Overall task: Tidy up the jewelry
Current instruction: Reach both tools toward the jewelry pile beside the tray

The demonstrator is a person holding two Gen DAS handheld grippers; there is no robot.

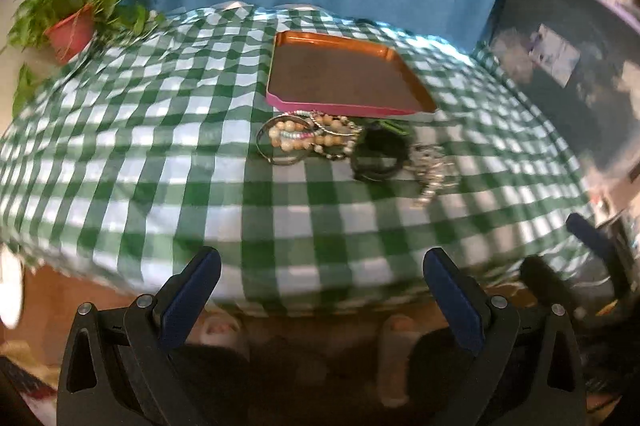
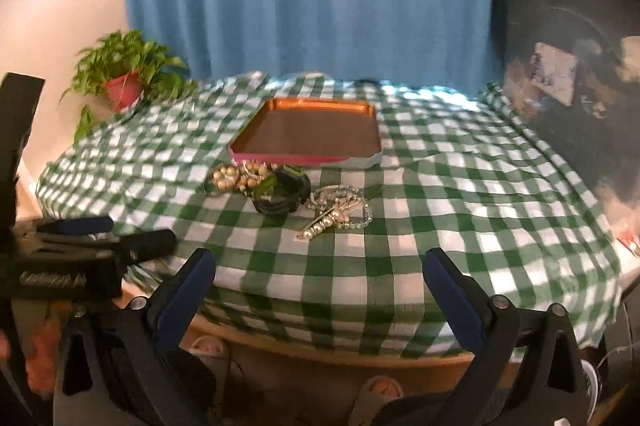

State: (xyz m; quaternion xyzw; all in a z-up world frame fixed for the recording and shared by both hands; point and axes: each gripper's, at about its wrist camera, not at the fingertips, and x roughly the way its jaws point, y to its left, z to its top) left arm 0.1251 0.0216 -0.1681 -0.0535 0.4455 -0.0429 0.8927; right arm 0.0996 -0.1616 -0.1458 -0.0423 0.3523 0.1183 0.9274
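I see a soft green-and-white checked cloth (image 2: 440, 186) over the counter, wrinkled at upper left. The rectangular copper-toned tray (image 2: 308, 138) looks smooth, its rim glossy. The bead bracelets (image 1: 308, 138) gleam; the silvery chain (image 2: 340, 210) looks metallic.

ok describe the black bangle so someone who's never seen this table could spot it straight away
Start at the copper tray with the pink front edge on the green checked cloth. Just in front of it lies a row of jewelry; the black bangle sits in the middle of that row. It is the only dark, chunky ring, with the pale beaded bracelets to its left and the silvery clear-bead pieces to its right.
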